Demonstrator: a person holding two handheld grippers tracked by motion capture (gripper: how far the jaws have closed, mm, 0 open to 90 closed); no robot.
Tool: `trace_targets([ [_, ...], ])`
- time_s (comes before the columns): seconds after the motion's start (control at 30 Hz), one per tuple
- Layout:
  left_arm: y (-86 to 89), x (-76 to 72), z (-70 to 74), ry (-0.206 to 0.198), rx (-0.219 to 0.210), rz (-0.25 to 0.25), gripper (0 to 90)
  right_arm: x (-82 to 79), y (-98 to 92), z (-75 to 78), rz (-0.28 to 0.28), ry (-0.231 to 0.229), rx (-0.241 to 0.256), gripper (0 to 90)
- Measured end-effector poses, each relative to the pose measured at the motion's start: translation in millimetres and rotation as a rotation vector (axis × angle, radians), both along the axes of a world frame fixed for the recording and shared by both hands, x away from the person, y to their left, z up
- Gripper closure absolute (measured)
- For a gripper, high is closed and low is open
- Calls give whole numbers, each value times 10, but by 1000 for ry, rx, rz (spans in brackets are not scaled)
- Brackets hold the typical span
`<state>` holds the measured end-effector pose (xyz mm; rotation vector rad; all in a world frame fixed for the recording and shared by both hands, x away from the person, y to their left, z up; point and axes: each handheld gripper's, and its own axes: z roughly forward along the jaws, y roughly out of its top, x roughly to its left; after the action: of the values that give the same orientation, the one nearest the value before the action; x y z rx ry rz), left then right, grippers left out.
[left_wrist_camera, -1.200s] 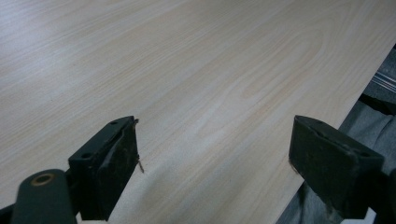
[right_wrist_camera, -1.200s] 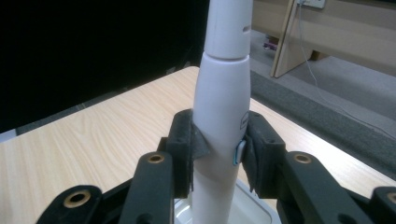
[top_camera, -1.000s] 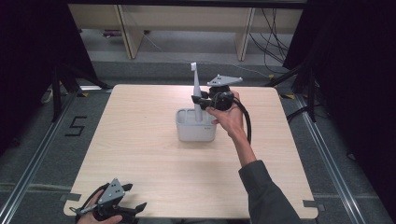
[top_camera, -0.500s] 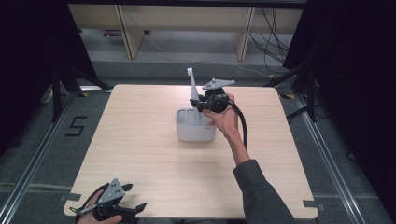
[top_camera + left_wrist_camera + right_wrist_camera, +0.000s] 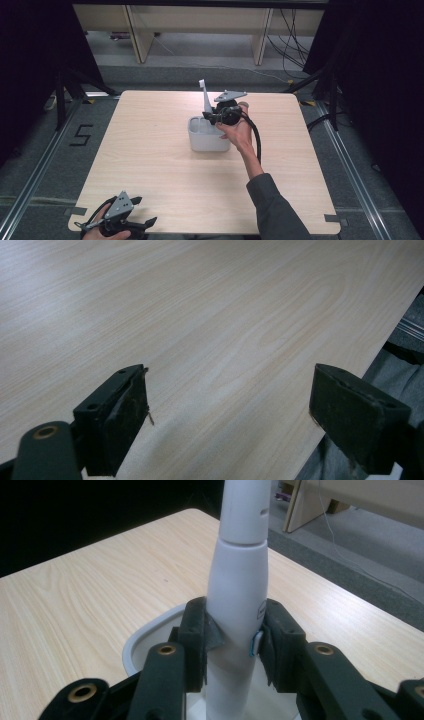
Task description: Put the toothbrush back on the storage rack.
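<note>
A white toothbrush-like handle [image 5: 205, 98] stands upright over a white cup [image 5: 206, 141] near the middle of the wooden table [image 5: 145, 155]. My right gripper [image 5: 214, 118] is shut on the handle, and a hand holds the gripper from the right. In the right gripper view both pads clamp the thick white handle [image 5: 238, 580], its lower end reaching into the cup's rim [image 5: 144, 641]; the right gripper [image 5: 233, 641] hides the handle's tip. My left gripper [image 5: 146, 223] rests at the table's near left edge, open. In the left gripper view my left gripper [image 5: 230, 410] has only bare wood between its wide-apart jaws.
Metal floor rails [image 5: 30, 175] run along both sides of the table. Pale wooden shelving [image 5: 200, 25] stands beyond the far edge, with cables on the floor [image 5: 280, 70]. A grey sleeve [image 5: 400, 370] shows off the table's near edge.
My right gripper has moved the white handle slightly left and down toward the cup. The left gripper has stayed where it was.
</note>
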<state>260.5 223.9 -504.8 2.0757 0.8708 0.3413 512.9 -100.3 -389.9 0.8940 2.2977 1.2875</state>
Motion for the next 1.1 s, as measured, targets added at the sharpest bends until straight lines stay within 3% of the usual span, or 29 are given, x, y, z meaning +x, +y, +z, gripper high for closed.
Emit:
trace_targets([
  [0.2,8,5,4,-3,16,-5,151,19,6,-85,0,-3,-12,667],
  [0.53,0,3,-1,-1,1,-2,151,3,-6,-218,-18,39,-10,667],
  [0.57,0,3,-1,-1,2,-1,150,21,-10,-240,-5,22,-11,667],
  [0.6,0,0,-1,0,2,-2,151,4,-8,-246,-19,49,-1,666],
  [0.7,1,20,-3,-19,3,-20,151,24,-15,-273,1,37,-15,666],
  [0.77,0,1,-1,0,4,-4,151,10,-7,-278,-17,50,-8,666],
  [0.87,5,7,1,-4,12,-8,151,19,-9,-272,1,36,-29,666],
  [1.0,1,0,-3,-1,7,-4,150,-3,28,-290,-11,64,-27,666],
  [1.03,-20,-4,-11,-8,-23,14,150,-3,28,-290,-11,64,-27,666],
  [1.07,9,10,1,-13,20,0,150,16,33,-304,7,47,-30,666],
  [1.1,3,4,-1,-4,7,3,150,13,32,-304,1,42,-45,666],
])
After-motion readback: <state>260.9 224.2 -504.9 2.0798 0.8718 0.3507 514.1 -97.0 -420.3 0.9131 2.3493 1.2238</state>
